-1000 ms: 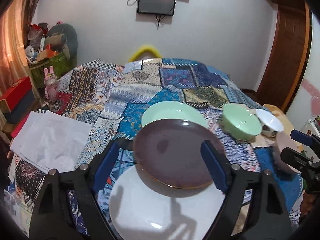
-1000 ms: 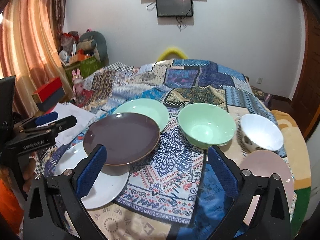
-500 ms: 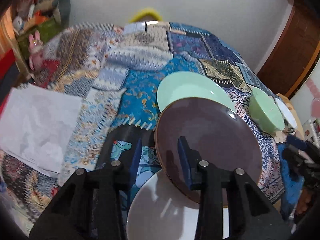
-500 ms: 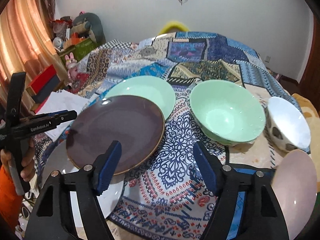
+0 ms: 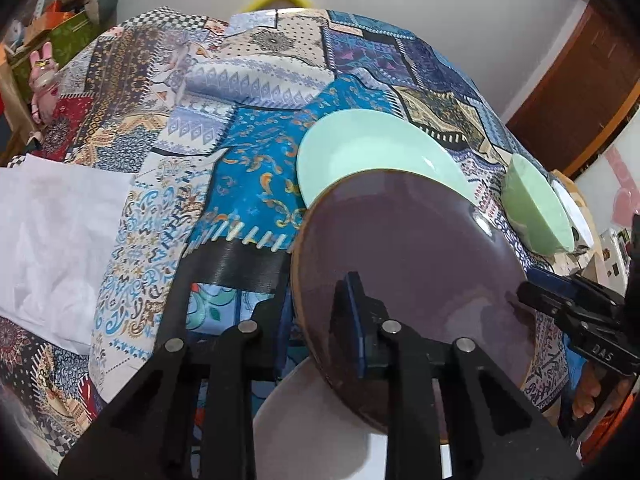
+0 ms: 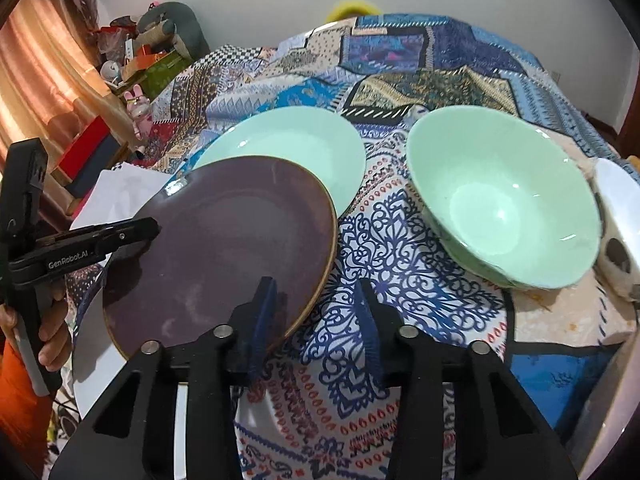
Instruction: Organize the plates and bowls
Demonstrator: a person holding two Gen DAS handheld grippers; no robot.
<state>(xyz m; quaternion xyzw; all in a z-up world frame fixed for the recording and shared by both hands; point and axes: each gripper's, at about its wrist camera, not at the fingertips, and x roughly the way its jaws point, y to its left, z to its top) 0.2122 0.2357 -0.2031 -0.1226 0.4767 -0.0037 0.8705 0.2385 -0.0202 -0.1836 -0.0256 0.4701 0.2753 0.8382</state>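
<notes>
My left claw [image 5: 320, 320], wide open around the brown plate [image 5: 400, 264] a second ago, has now closed onto its near rim: one pad lies on the upper face, the other sits under the edge. The plate has tilted up with that pinch, its far edge over the mint plate [image 5: 372, 148] and its near part above the white plate [image 5: 312, 432] on the bed [image 5: 260, 184]. My right claw [image 6: 316, 320] has narrowed too and has come in at the plate's other edge; its left pad touches or overlaps the rim, but the gap between the pads stays clear over the quilt, so it holds nothing. I judge the brown plate is now secured and ready to lift for stacking. The green bowl [image 6: 504, 200] and the white bowl [image 6: 616, 216] stand just beside each other, untouched.
</notes>
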